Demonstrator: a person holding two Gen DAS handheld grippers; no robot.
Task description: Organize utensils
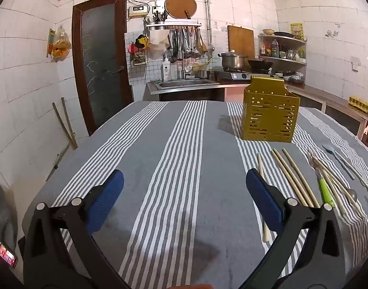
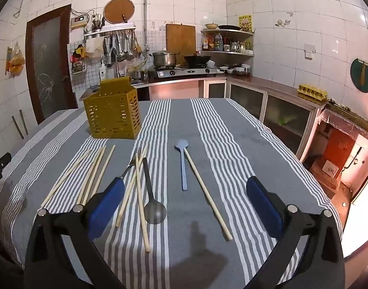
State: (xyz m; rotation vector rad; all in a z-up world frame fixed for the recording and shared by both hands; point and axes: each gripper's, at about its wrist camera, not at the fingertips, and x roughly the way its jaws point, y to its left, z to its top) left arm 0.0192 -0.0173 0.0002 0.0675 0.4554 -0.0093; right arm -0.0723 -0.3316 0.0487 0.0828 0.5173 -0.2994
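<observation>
Both grippers (image 1: 184, 185) (image 2: 185, 192) wide open, empty

Utensils (image 2: 145, 187) before holder (image 2: 113, 114)

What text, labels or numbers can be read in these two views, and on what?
None can be read.
Yellow poster on the far wall: printed characters, too small.
Wall control box: lit display, blurred.
Bottles on the corner shelf: labels too small.
Phone screen at the left edge: blurred.
</observation>
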